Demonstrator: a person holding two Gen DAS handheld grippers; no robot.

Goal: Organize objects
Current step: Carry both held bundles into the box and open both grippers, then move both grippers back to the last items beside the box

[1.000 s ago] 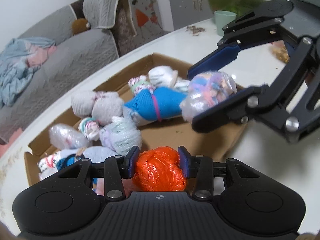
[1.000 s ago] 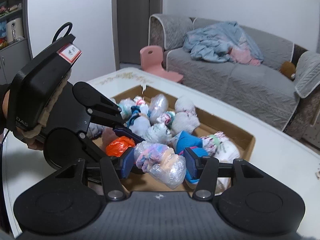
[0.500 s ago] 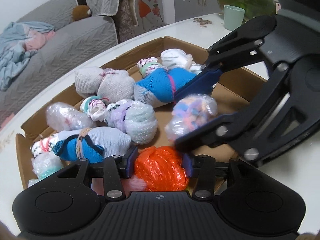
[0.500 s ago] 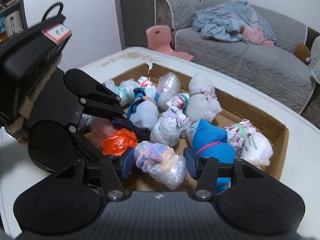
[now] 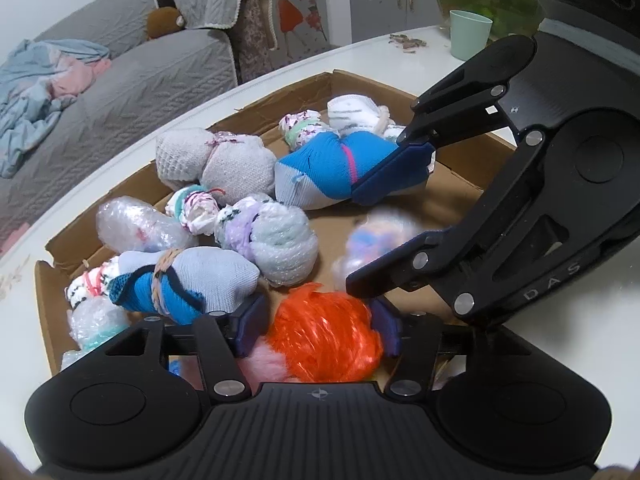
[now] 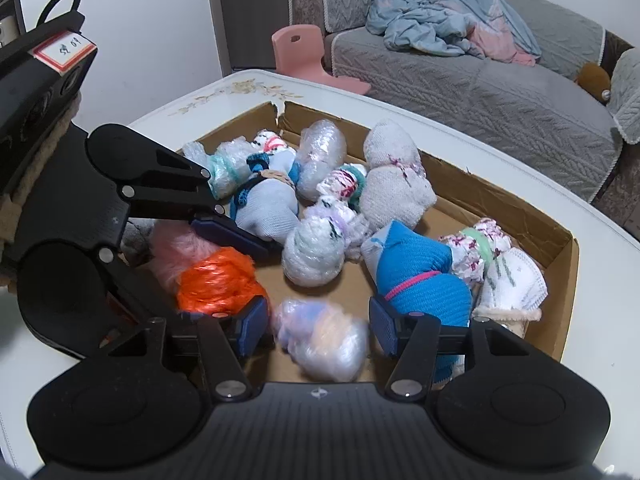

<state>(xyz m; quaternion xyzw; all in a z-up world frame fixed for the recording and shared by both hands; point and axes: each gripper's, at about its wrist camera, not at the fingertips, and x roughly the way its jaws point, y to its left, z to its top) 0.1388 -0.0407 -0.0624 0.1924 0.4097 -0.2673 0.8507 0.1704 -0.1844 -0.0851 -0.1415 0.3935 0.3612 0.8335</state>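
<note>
A shallow cardboard box [image 5: 132, 184] [image 6: 500, 196] on the white table holds several wrapped bundles. My left gripper [image 5: 318, 330] is low over the box's near corner, jaws spread with an orange plastic bundle [image 5: 324, 338] [image 6: 218, 278] between them; the pads look slightly off it. My right gripper [image 6: 318, 328] is open over the box. A pastel bundle in clear plastic [image 6: 322, 338] [image 5: 376, 236] sits blurred between its open fingers, loose. A blue sock bundle [image 5: 340, 168] [image 6: 416, 276] lies just beyond.
Other bundles fill the box: a grey-white one [image 5: 212, 160], a bubble-wrapped one [image 5: 136, 224], a lilac one [image 5: 272, 240]. A mint cup [image 5: 470, 34] stands at the table's far side. A grey sofa [image 6: 460, 80] and pink chair [image 6: 308, 50] lie beyond the table.
Both grippers have dropped lower into the box. My right gripper has opened and released the pastel bundle, which is falling. My left jaws have widened around the orange bundle.
</note>
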